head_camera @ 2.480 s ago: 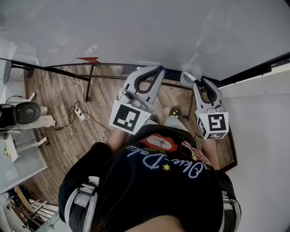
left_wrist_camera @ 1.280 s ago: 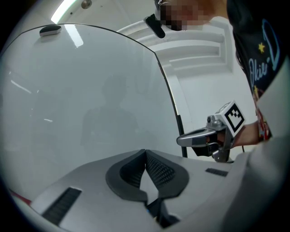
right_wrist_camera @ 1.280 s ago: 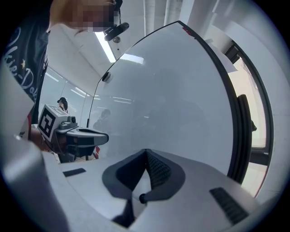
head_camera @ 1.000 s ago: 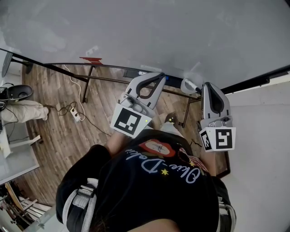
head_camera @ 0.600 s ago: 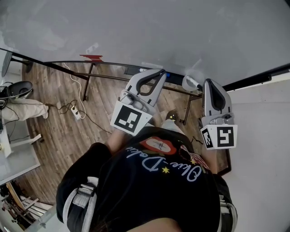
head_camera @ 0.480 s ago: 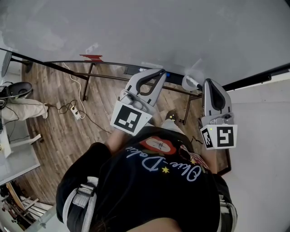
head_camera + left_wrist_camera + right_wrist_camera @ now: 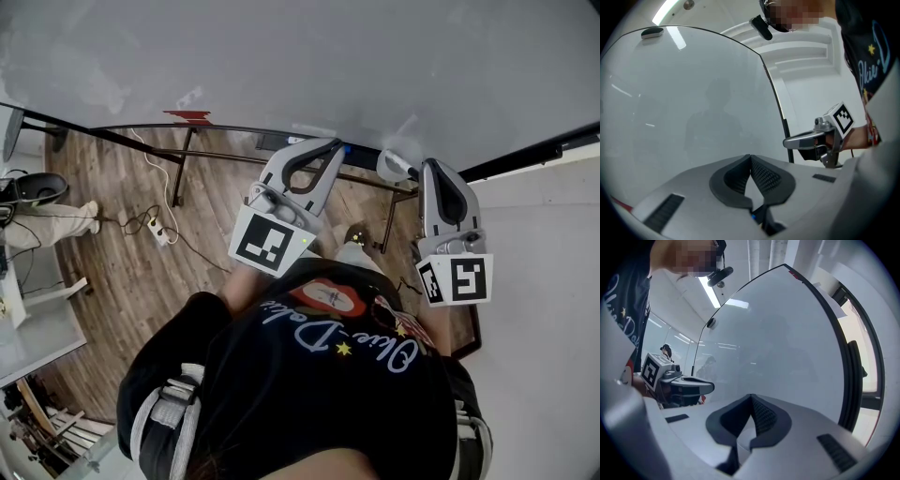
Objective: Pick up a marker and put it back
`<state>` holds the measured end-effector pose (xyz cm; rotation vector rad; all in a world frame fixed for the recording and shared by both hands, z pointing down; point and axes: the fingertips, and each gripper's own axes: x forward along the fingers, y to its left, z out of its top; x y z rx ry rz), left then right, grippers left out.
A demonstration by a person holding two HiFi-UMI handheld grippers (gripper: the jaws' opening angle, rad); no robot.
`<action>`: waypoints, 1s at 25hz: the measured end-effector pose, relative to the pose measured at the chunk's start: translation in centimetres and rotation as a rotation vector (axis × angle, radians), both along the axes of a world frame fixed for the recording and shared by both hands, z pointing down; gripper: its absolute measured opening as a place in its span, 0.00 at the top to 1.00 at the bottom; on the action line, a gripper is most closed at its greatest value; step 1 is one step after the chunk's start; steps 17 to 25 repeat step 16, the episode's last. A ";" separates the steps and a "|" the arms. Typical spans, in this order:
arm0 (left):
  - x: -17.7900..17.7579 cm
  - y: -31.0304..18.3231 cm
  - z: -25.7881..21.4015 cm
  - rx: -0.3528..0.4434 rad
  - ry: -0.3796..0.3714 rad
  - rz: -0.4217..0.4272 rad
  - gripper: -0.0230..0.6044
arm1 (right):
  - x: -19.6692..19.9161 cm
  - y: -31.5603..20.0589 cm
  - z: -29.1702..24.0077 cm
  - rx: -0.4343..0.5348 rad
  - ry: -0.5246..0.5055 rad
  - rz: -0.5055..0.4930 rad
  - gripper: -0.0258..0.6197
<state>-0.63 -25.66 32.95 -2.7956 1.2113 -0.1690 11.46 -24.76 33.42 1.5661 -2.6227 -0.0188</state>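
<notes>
As both face the whiteboard [image 7: 281, 56], the left claw [image 7: 750, 158] and right claw [image 7: 751, 397] are clenched, empty.

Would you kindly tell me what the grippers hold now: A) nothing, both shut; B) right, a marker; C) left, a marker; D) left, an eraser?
A: the left gripper and the right gripper each show jaws closed together with nothing between them.

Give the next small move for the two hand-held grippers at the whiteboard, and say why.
Probably open the right hand-held gripper: its jaws are shut on nothing, like those of the left hand-held gripper. Both face the large glossy white whiteboard, and nothing is picked up yet.
</notes>
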 end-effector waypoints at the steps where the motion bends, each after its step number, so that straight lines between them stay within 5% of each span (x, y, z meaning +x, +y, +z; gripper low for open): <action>1: 0.0 0.0 0.0 0.000 0.001 -0.001 0.96 | 0.0 0.0 0.0 0.000 -0.001 0.001 0.96; 25: 0.3 0.4 -0.1 -0.002 -0.004 -0.007 0.96 | 0.4 0.3 -0.2 0.002 -0.006 -0.004 0.96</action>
